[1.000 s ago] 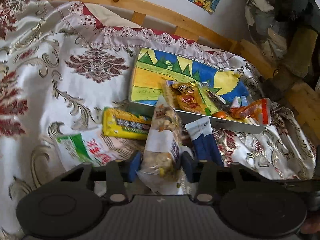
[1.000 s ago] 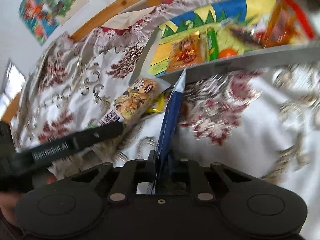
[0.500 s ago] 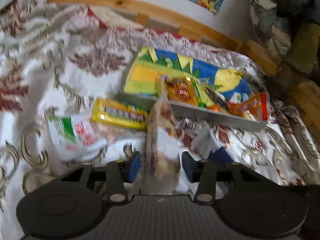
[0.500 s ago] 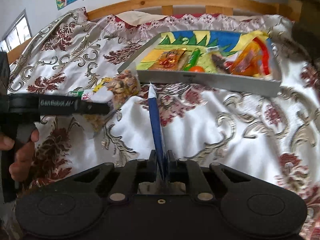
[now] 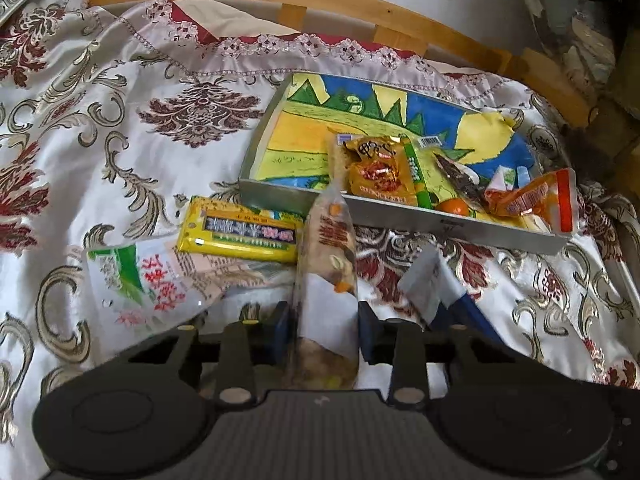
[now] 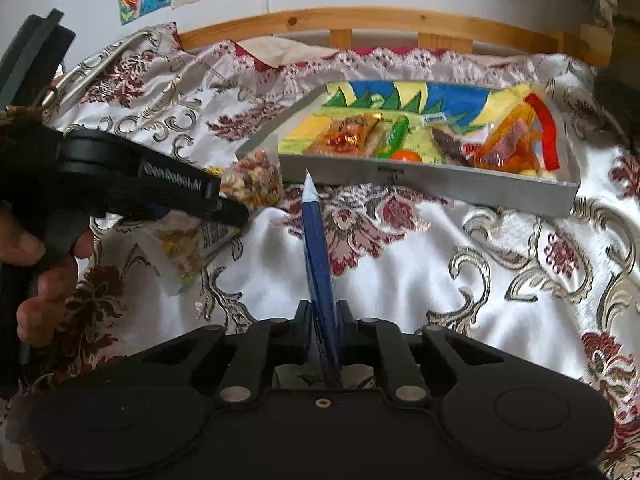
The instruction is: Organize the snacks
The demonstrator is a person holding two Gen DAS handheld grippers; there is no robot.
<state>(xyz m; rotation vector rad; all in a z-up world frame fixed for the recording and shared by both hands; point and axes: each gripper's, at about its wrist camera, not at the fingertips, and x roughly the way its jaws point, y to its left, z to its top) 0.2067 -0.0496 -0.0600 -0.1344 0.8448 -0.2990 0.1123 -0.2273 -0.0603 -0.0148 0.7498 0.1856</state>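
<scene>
My left gripper (image 5: 322, 330) is shut on a clear bag of mixed nuts (image 5: 330, 276) and holds it upright above the bedspread, short of the grey tray (image 5: 400, 216). It also shows in the right wrist view (image 6: 224, 204) with the nut bag (image 6: 252, 184). My right gripper (image 6: 324, 320) is shut on a flat blue and white packet (image 6: 316, 248), held edge-on, in front of the tray (image 6: 440, 188). The tray holds several snacks, among them an orange packet (image 5: 380, 172) and an orange-red bag (image 5: 528, 200).
A yellow packet (image 5: 240, 234) and a clear green and red packet (image 5: 140, 280) lie on the patterned bedspread left of the tray. A wooden headboard (image 5: 320, 4) runs behind. The blue packet's end (image 5: 432, 284) shows right of my left gripper.
Both grippers have lifted their packets off the bedspread and pulled back a little from the tray. The nut bag now stands upright.
</scene>
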